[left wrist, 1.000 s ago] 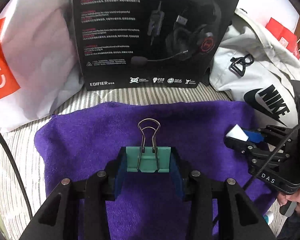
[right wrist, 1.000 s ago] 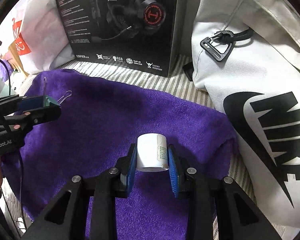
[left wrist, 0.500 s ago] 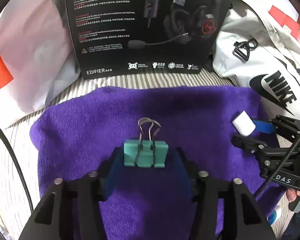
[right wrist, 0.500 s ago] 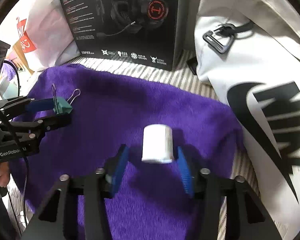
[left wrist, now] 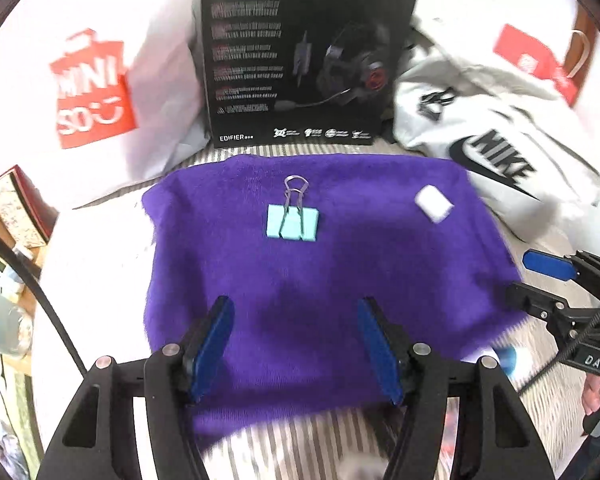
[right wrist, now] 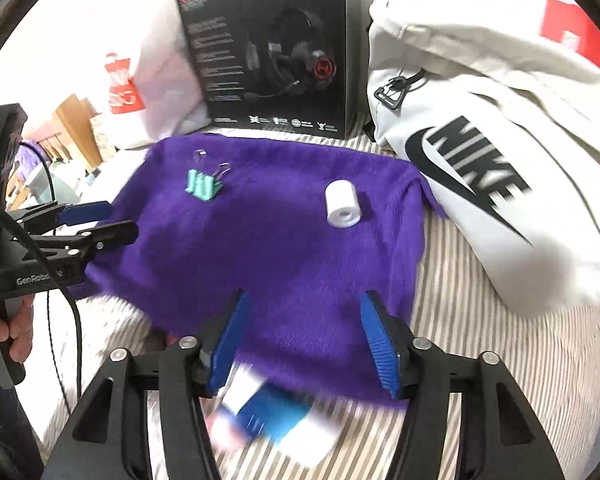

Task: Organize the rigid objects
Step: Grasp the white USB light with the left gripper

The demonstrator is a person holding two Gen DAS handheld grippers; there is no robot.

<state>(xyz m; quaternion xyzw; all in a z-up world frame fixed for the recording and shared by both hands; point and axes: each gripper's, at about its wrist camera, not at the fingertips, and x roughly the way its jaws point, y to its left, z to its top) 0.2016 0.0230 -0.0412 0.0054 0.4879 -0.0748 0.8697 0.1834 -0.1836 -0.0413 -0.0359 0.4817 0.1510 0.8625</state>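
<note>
A teal binder clip (left wrist: pixel 293 223) with two bent wire handles was seen lying flat on a fluffy purple towel (left wrist: pixel 320 292), in the upper middle of the left wrist frame. A small white cylinder roll (right wrist: pixel 342 203), smooth and with a hollow core, was laid on its side on the same towel, well apart from the clip, toward the upper right of the cloth. Both things were untouched by any finger.

The left gripper (left wrist: pixel 296 340) was held wide open above the near part of the towel, its flat blue ribbed pads (left wrist: pixel 212 344) spread apart and nothing was kept between them. The right gripper (right wrist: pixel 305 336) was spread wide as well, empty, over the near edge of the towel. In the lower middle of the right wrist frame a blurred blue and white object (right wrist: pixel 272 416) was seen on the striped fabric (right wrist: pixel 480 320); its shape could not be told.

Behind the towel a black glossy cardboard headset box (left wrist: pixel 300 60) was stood upright. A white cloth bag (right wrist: pixel 480 140) with a large black logo was placed at the right, and a white plastic shopping bag (left wrist: pixel 100 80) with a red print at the upper left.
</note>
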